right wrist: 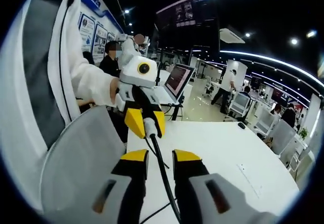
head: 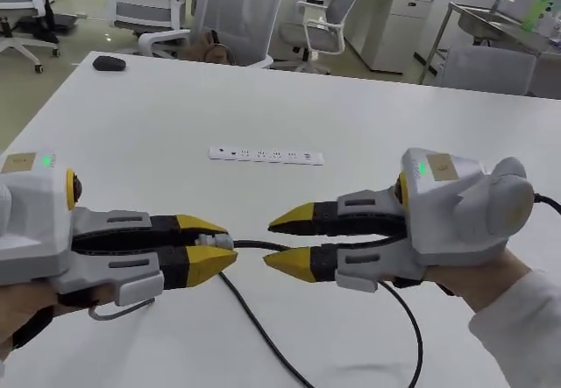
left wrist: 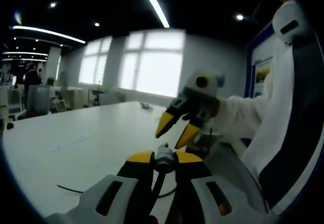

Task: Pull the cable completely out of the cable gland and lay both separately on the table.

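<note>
White desk (head: 175,116) across the scene. Left gripper (head: 230,243) near left, right gripper (head: 268,243) near right, tips facing. Black cable (head: 254,320) between the right jaws, held apart, then looping onto the near desk. Strip (head: 266,155) far centre. Gland (head: 213,241) on the cable's left end, clamped in the left jaws above the desk.

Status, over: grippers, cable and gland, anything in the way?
Left gripper shut on cable gland. Right gripper open, cable running between its jaws, unclamped. Cable not yet out of gland. Power strip well clear of the work.
</note>
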Motion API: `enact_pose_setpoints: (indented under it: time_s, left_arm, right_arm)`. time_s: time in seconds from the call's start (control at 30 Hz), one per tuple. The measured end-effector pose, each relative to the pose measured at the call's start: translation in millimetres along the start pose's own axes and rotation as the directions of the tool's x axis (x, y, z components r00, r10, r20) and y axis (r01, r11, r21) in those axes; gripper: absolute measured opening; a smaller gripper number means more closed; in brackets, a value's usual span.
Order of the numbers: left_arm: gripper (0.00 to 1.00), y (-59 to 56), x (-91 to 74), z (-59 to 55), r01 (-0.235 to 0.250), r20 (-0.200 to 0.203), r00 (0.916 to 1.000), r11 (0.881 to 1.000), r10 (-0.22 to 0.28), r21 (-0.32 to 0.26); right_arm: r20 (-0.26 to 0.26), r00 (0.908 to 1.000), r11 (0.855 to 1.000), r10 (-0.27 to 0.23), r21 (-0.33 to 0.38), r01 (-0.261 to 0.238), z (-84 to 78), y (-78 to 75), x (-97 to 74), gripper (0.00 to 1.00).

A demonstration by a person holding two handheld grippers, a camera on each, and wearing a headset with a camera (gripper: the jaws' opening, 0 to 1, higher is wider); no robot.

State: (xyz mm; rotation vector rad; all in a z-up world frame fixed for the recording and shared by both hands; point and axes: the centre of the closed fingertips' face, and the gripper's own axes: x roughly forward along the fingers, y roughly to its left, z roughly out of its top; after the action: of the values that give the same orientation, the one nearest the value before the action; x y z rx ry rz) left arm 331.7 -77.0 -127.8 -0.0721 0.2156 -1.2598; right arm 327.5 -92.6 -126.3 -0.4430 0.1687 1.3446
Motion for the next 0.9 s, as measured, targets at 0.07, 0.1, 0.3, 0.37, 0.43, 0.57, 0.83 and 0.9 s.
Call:
enact_pose_setpoints:
  time_s: [0.07, 0.1, 0.3, 0.37, 0.43, 0.57, 0.83, 0.9]
  left_arm:
    - [0.17, -2.4, 0.9, -0.9, 0.014, -0.002, 0.9999, 1.0, -0.014, 0.001]
    - [0.17, -3.0, 1.3, -1.0, 0.017, -0.002, 0.9999, 1.0, -0.017, 0.0]
    - [0.17, -9.2, 2.1, 1.0, 0.048, 0.004, 0.9989, 0.999, -0.048, 0.005]
    - [0.17, -10.8, 1.2, 2.0, 0.054, 0.006, 0.9985, 0.998, -0.054, 0.01]
    - [0.17, -12.9, -0.4, 2.9, 0.062, 0.01, 0.998, 0.998, -0.062, 0.008]
    - [0.17, -10.7, -6.3, 5.9, 0.049, 0.025, 0.9985, 0.999, -0.048, -0.003]
    - [0.24, -12.8, -16.3, 8.0, 0.054, 0.018, 0.9983, 0.997, -0.056, 0.057]
    - [0.22, -9.9, -18.7, 10.1, 0.042, 0.034, 0.9984, 0.996, -0.045, 0.085]
  right_arm:
    - [0.005, 0.9999, 1.0, 0.009, -0.014, -0.009, 3.8, 4.3, 1.9, 0.17]
    - [0.004, 0.9999, 1.0, 0.012, -0.019, -0.012, 4.1, 6.2, 3.2, 0.17]
    - [0.011, 0.9994, 0.999, 0.033, -0.018, -0.033, 2.6, 14.1, 8.6, 0.09]
    - [0.007, 0.9992, 0.999, 0.039, -0.022, -0.039, 2.4, 15.9, 12.4, 0.09]
    - [0.006, 0.9993, 0.999, 0.037, -0.026, -0.037, 3.0, 15.4, 15.4, 0.09]
    - [0.023, 0.9996, 0.999, 0.019, -0.046, -0.018, 6.9, 12.6, 19.2, 0.05]
    - [0.109, 0.994, 1.0, 0.012, 0.01, -0.013, 19.0, 11.0, 26.5, 0.04]
    - [0.124, 0.9922, 1.0, 0.013, 0.02, -0.016, 21.8, 11.5, 27.7, 0.04]
